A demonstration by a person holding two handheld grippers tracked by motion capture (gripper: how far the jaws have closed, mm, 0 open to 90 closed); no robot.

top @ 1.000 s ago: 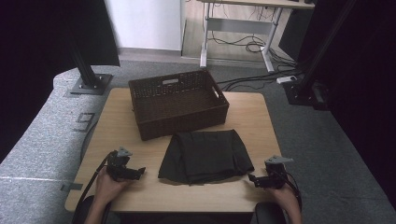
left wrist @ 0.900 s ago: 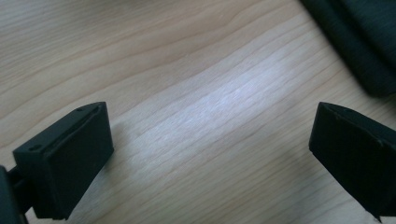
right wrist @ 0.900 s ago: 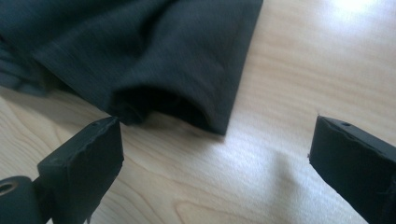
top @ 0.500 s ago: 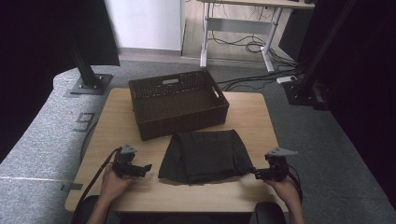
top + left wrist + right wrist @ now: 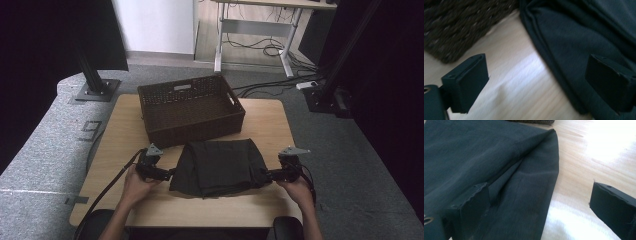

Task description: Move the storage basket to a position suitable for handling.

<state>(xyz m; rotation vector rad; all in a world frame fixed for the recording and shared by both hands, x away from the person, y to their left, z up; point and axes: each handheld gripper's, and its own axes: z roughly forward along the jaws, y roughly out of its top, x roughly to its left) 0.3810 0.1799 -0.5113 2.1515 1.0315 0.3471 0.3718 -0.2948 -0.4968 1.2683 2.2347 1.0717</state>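
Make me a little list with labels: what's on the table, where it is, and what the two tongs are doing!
Table: light wood tabletop
Basket: dark woven basket, at the far side of the table, nothing in it
Cloth: folded dark cloth, flat on the table just in front of the basket
Left tongs: left tongs at the cloth's left edge, jaws apart and just been closing a little, nothing gripped
Right tongs: right tongs at the cloth's right edge, jaws wide apart, nothing gripped
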